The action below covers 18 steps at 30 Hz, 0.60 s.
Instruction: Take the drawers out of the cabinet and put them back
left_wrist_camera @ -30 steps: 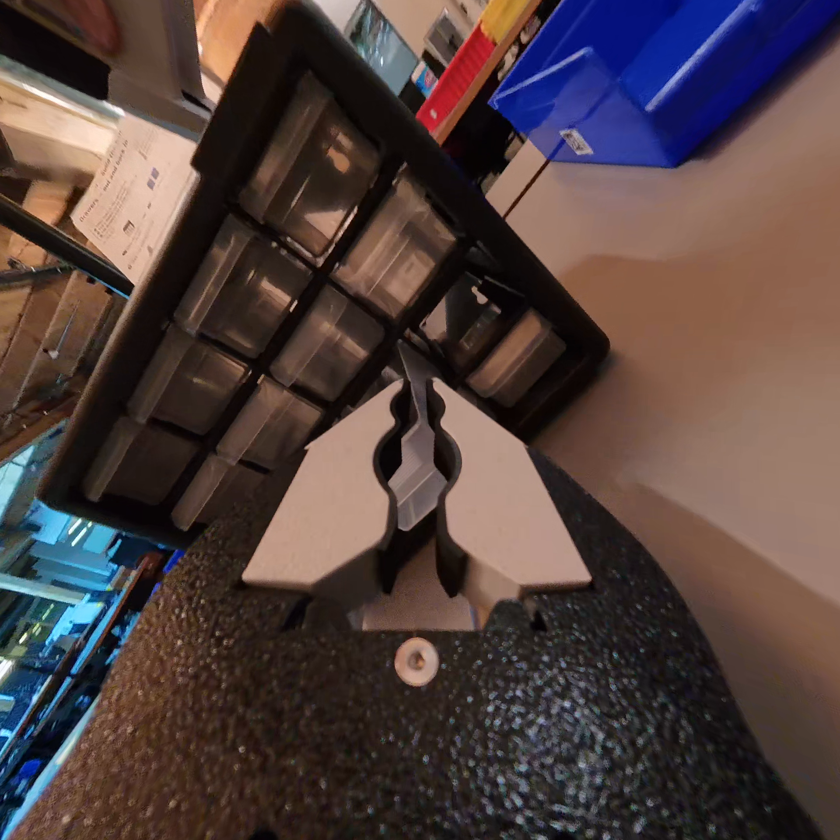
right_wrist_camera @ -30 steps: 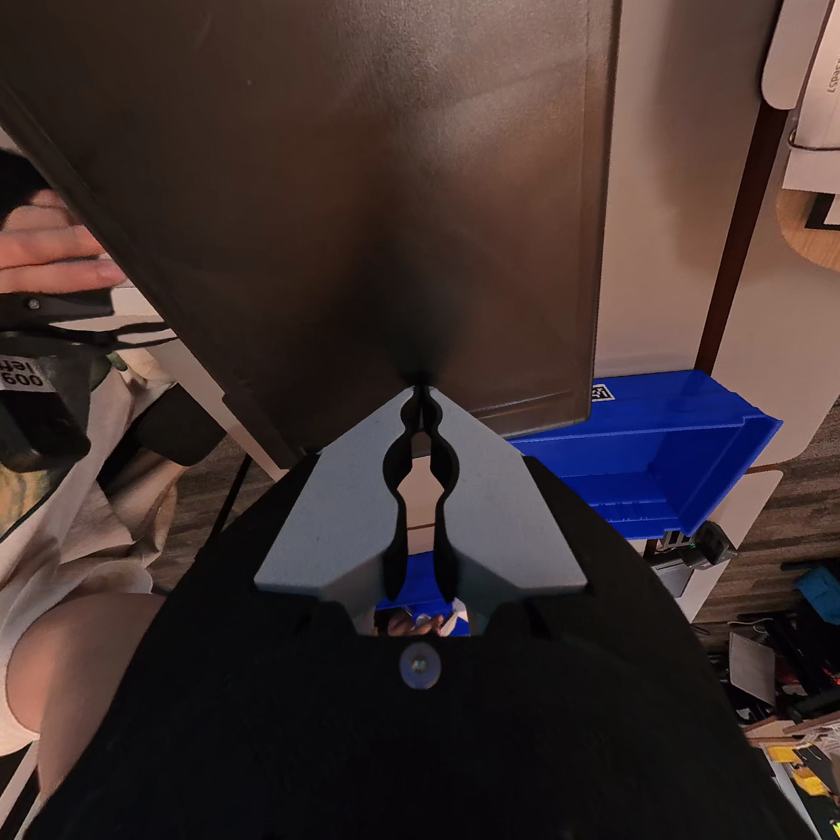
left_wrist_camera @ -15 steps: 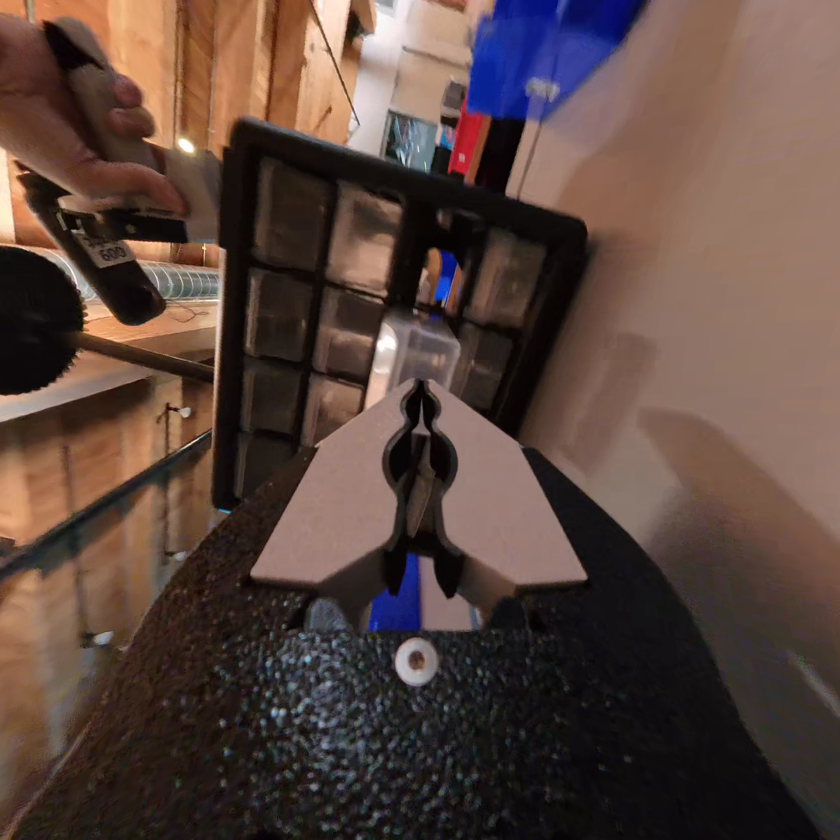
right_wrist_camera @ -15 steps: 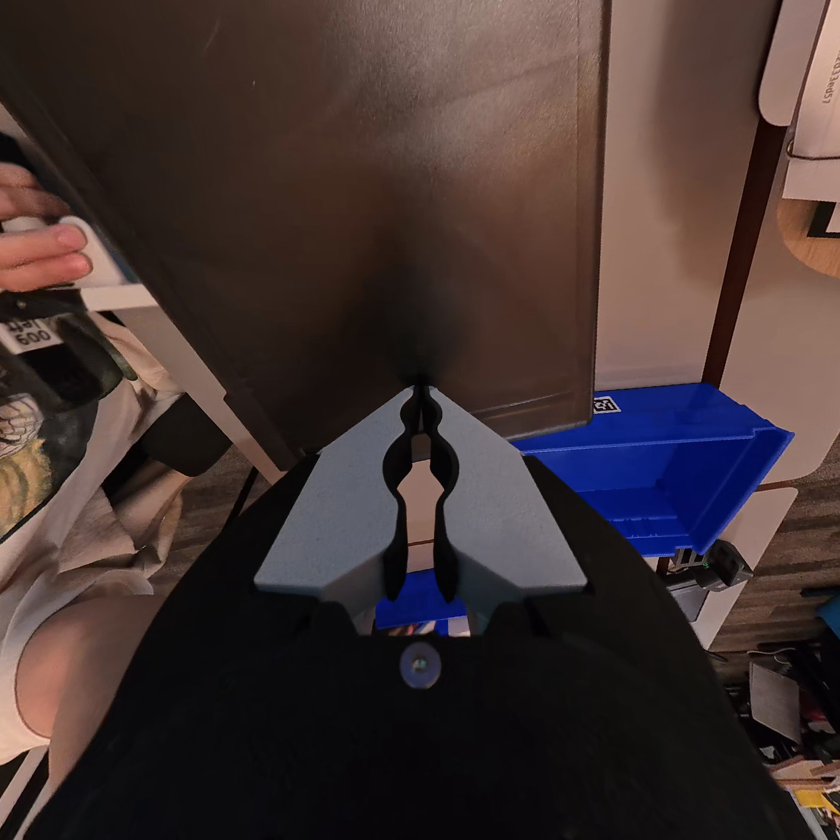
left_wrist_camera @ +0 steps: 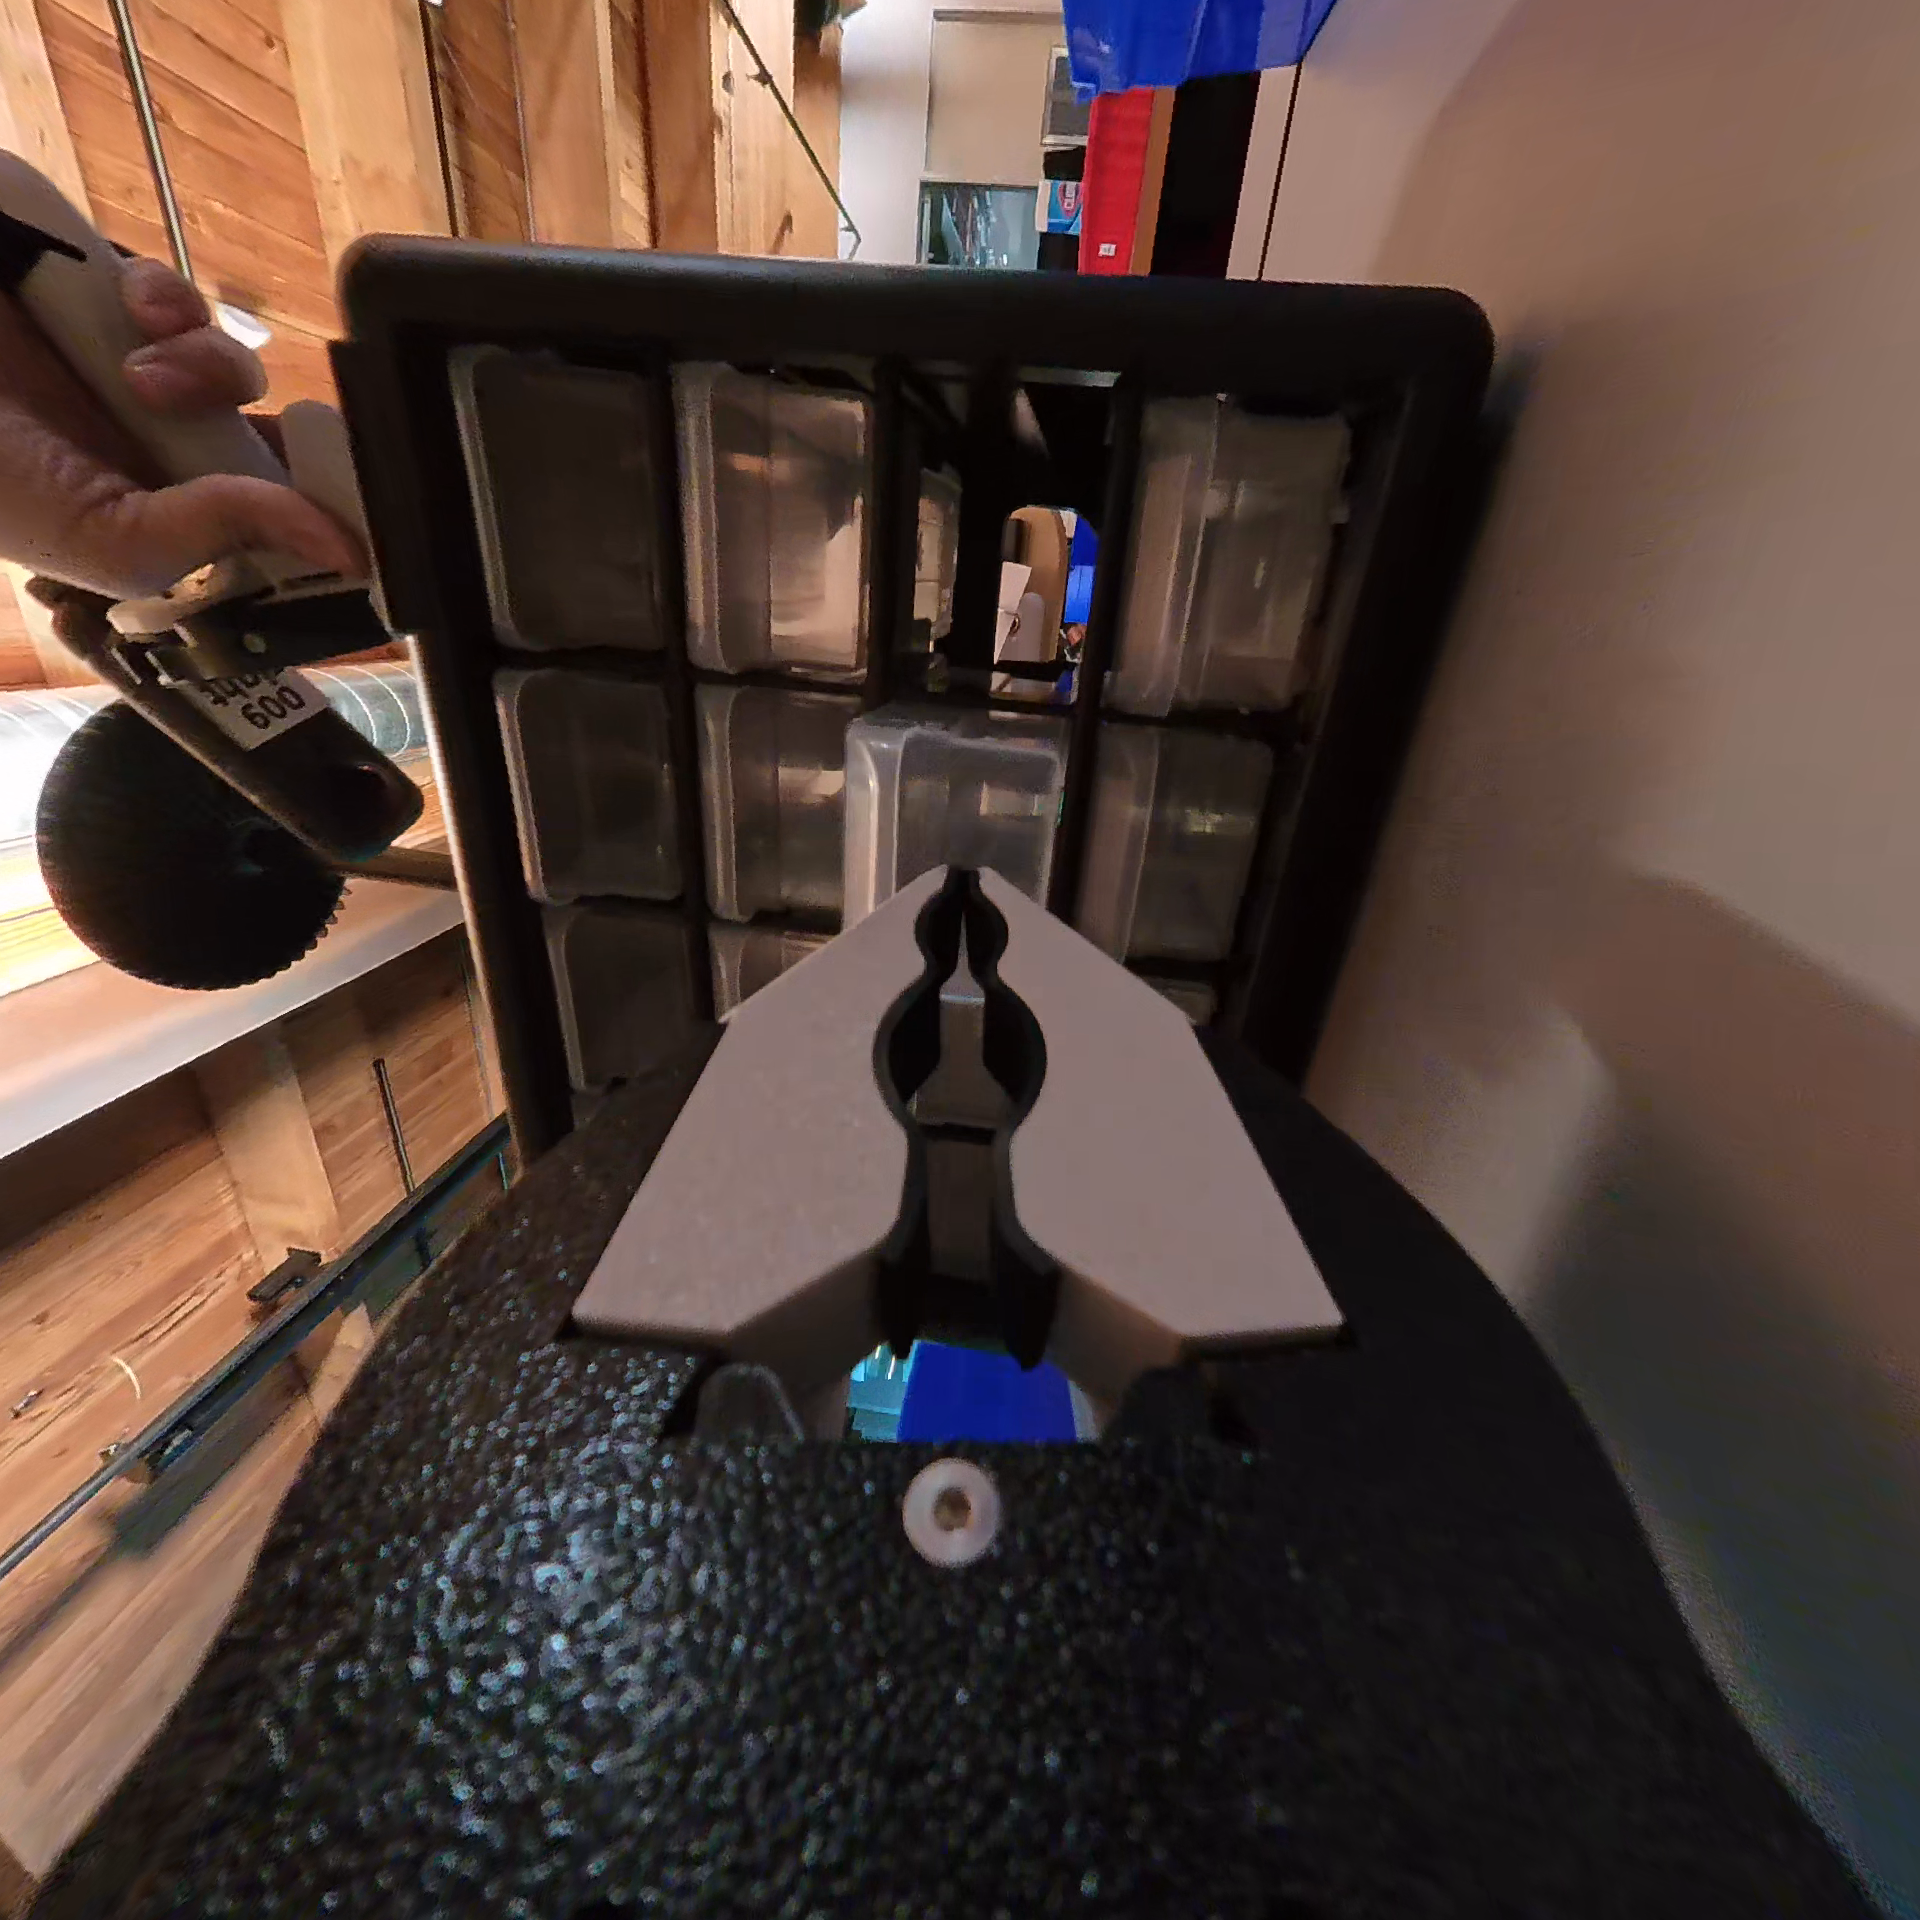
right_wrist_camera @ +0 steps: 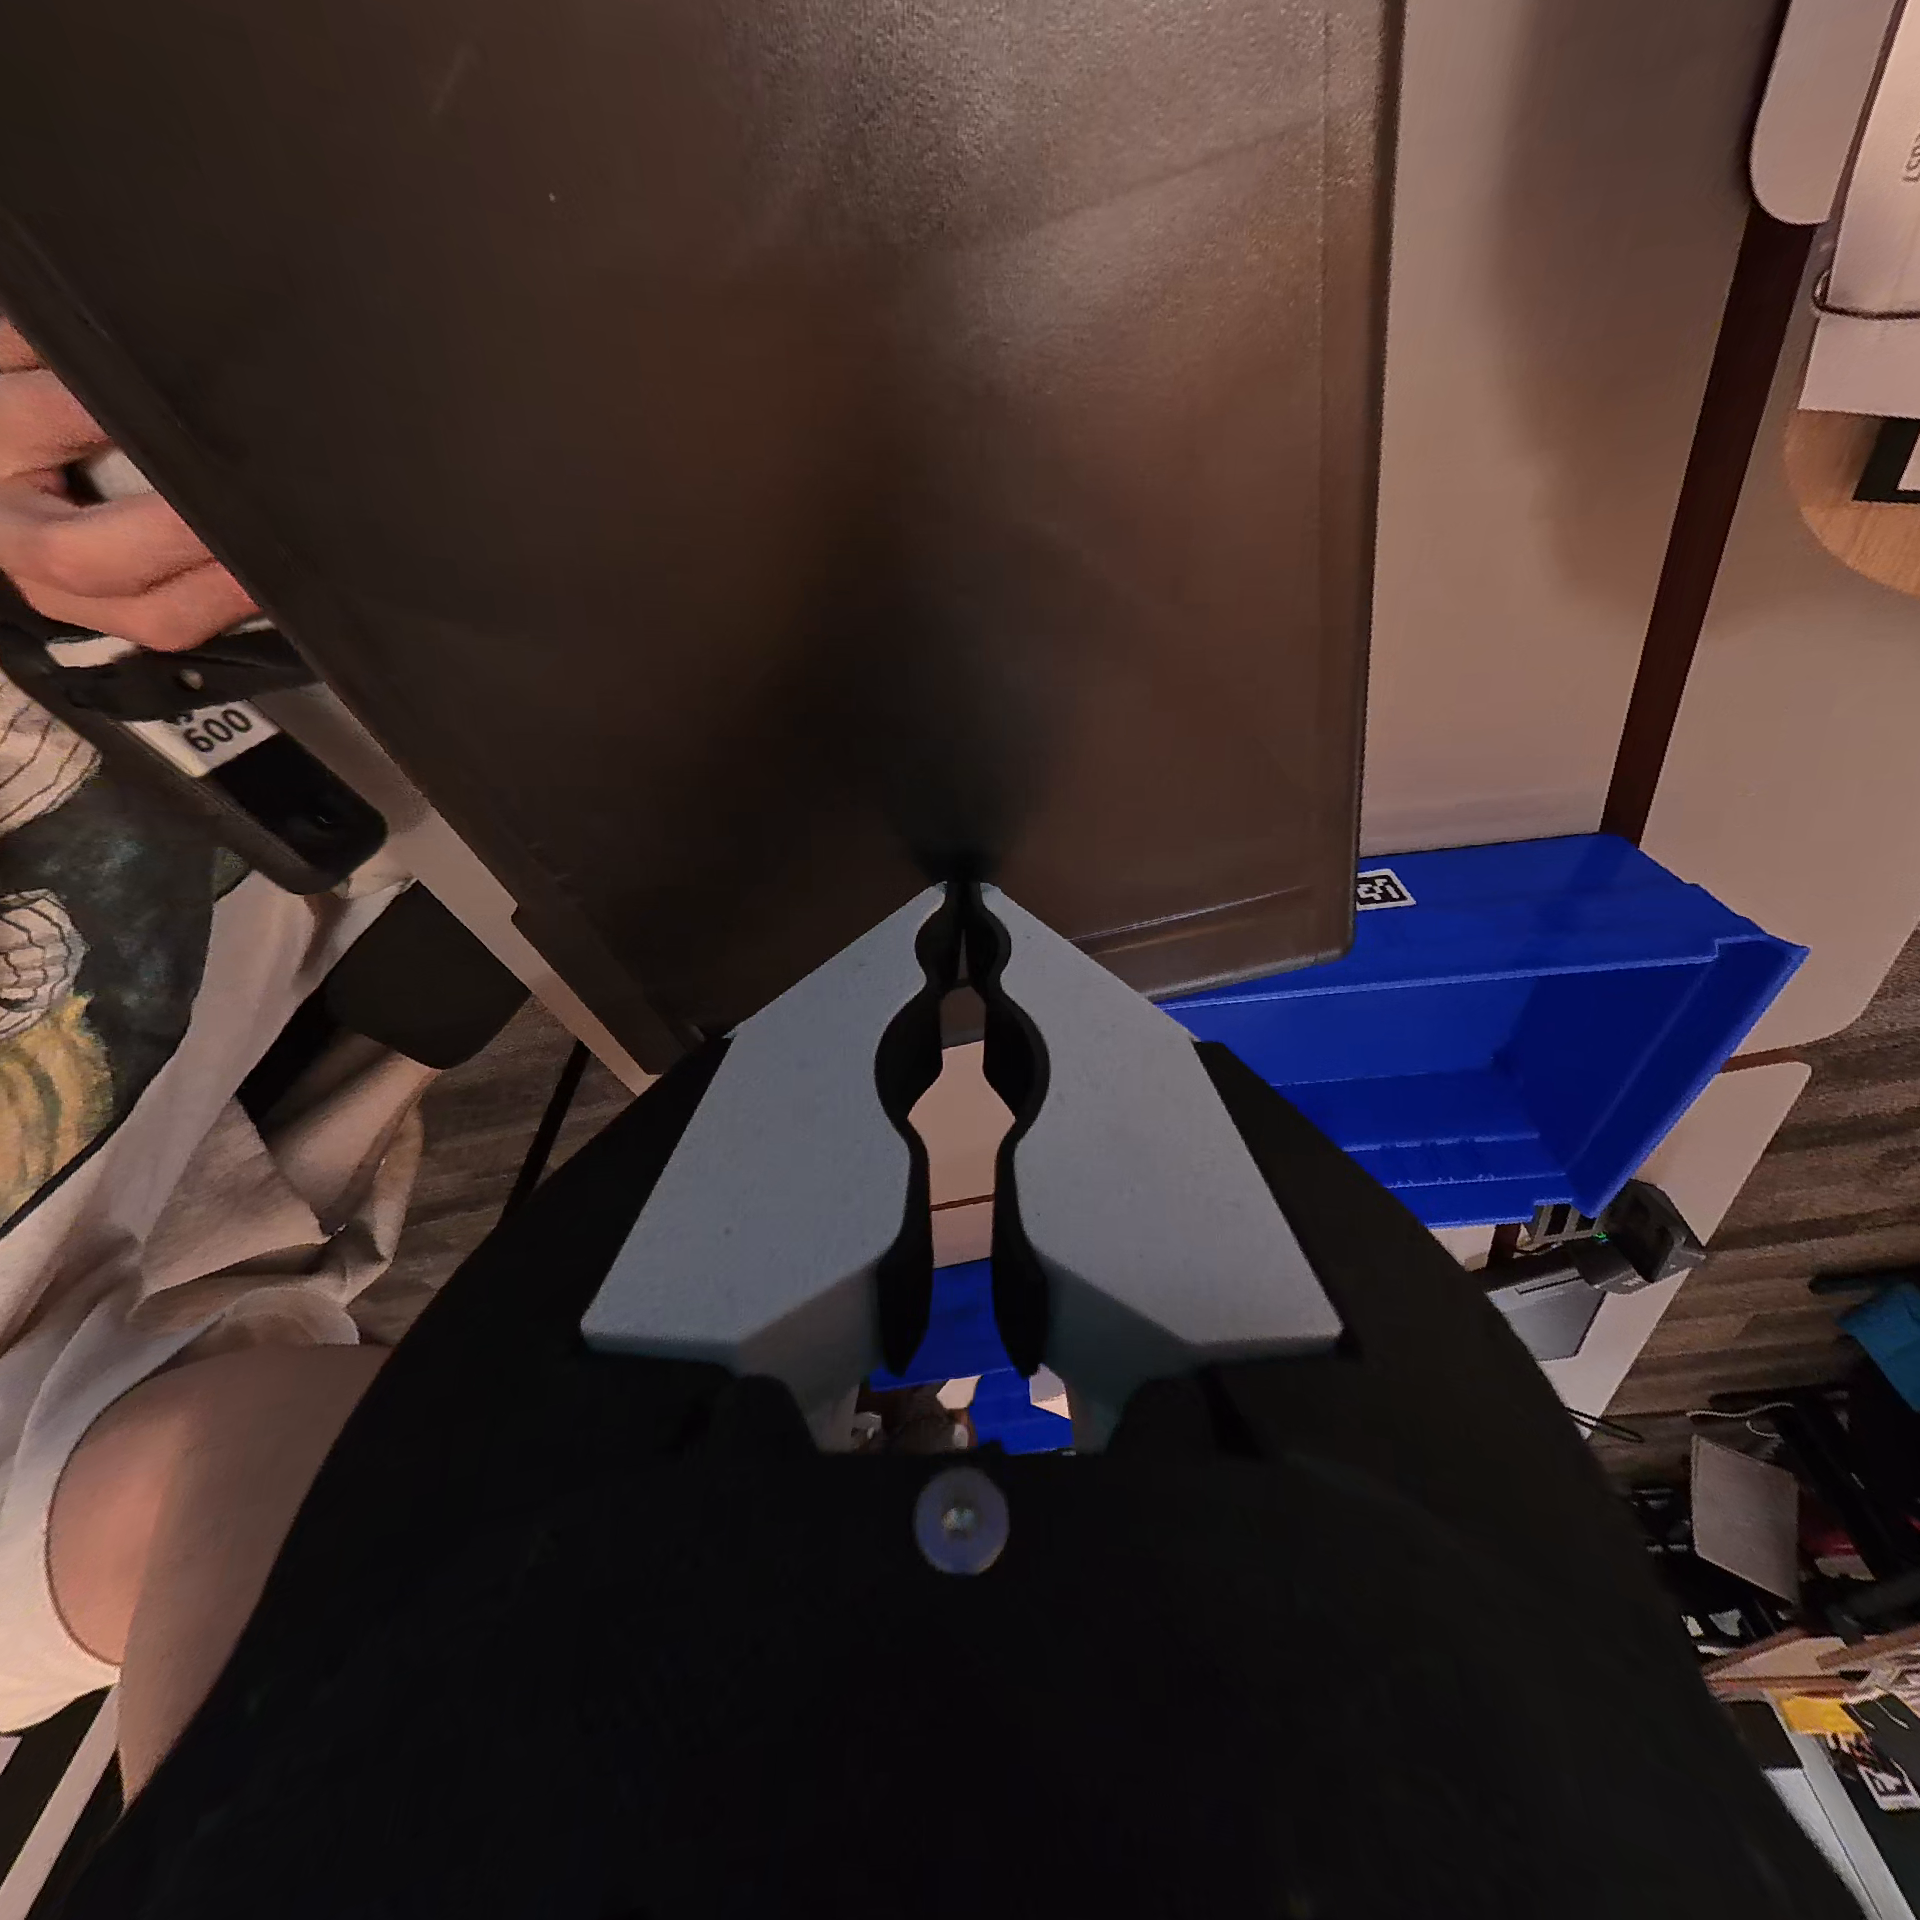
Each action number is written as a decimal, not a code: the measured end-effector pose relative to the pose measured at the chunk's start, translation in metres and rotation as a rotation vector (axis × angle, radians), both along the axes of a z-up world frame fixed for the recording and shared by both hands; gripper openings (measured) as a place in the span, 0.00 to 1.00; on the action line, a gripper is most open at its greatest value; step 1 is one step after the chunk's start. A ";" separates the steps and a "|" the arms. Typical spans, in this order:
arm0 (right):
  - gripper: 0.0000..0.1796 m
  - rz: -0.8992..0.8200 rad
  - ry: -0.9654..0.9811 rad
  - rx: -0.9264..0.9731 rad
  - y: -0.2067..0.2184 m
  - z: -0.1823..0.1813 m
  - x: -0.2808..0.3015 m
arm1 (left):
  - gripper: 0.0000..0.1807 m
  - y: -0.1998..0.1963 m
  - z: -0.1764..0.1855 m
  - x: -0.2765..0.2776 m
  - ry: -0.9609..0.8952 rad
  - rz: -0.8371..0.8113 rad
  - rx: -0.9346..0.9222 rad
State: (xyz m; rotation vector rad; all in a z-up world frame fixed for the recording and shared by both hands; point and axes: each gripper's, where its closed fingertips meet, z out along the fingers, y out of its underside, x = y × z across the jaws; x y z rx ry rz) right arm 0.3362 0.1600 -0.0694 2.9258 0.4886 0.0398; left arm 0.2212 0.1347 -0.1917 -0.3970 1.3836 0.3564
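A black cabinet (left_wrist_camera: 914,301) with several clear drawers fills the left wrist view, which is rolled so the table runs down the right. My left gripper (left_wrist_camera: 961,883) is shut on the handle (left_wrist_camera: 961,1049) of a clear drawer (left_wrist_camera: 956,800). This drawer sticks out in front of the cabinet's second row. An empty slot (left_wrist_camera: 1044,582) lies just beyond it. My right gripper (right_wrist_camera: 964,894) is shut, with its tips against the cabinet's flat dark outer panel (right_wrist_camera: 831,416). It also shows in the left wrist view (left_wrist_camera: 312,613), held by a hand at the cabinet's left edge.
The beige table (left_wrist_camera: 1662,623) carries the cabinet. A blue bin (right_wrist_camera: 1507,1060) lies beyond the cabinet in the right wrist view. A person's hand (right_wrist_camera: 94,551) and clothing show at the left there. Wooden wall panels (left_wrist_camera: 260,156) lie behind the cabinet.
My left gripper has rolled and moved toward the cabinet with the drawer in it; the cabinet front now faces it squarely. The right gripper has stayed against the cabinet panel.
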 end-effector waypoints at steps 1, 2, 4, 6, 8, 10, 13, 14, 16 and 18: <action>0.00 -0.001 -0.002 -0.001 0.000 0.000 0.000 | 0.00 0.002 0.001 0.004 0.003 0.000 0.003; 0.00 -0.001 -0.003 -0.002 0.000 0.000 0.000 | 0.00 0.004 0.002 0.007 0.005 0.001 0.005; 0.00 -0.001 -0.005 -0.005 0.000 0.000 0.000 | 0.00 0.009 0.003 0.014 0.007 0.004 0.001; 0.00 -0.001 -0.007 -0.009 0.000 0.000 0.000 | 0.00 0.016 0.004 0.021 0.011 0.011 -0.014; 0.00 -0.002 -0.013 -0.013 0.000 0.000 0.000 | 0.00 0.021 0.003 0.026 0.011 0.019 -0.023; 0.00 0.004 -0.022 -0.018 0.000 0.000 0.000 | 0.00 0.025 0.003 0.031 0.013 0.018 -0.028; 0.00 0.003 -0.028 -0.024 0.000 0.000 0.000 | 0.00 0.024 0.001 0.036 0.021 0.001 -0.041; 0.00 0.002 -0.028 -0.025 0.000 0.000 0.000 | 0.00 0.024 0.001 0.036 0.019 -0.001 -0.039; 0.00 0.000 -0.026 -0.026 0.000 0.000 0.000 | 0.00 0.023 0.000 0.036 0.015 0.002 -0.043; 0.00 -0.003 -0.023 -0.026 0.000 0.000 0.000 | 0.00 0.022 0.001 0.035 0.009 -0.002 -0.051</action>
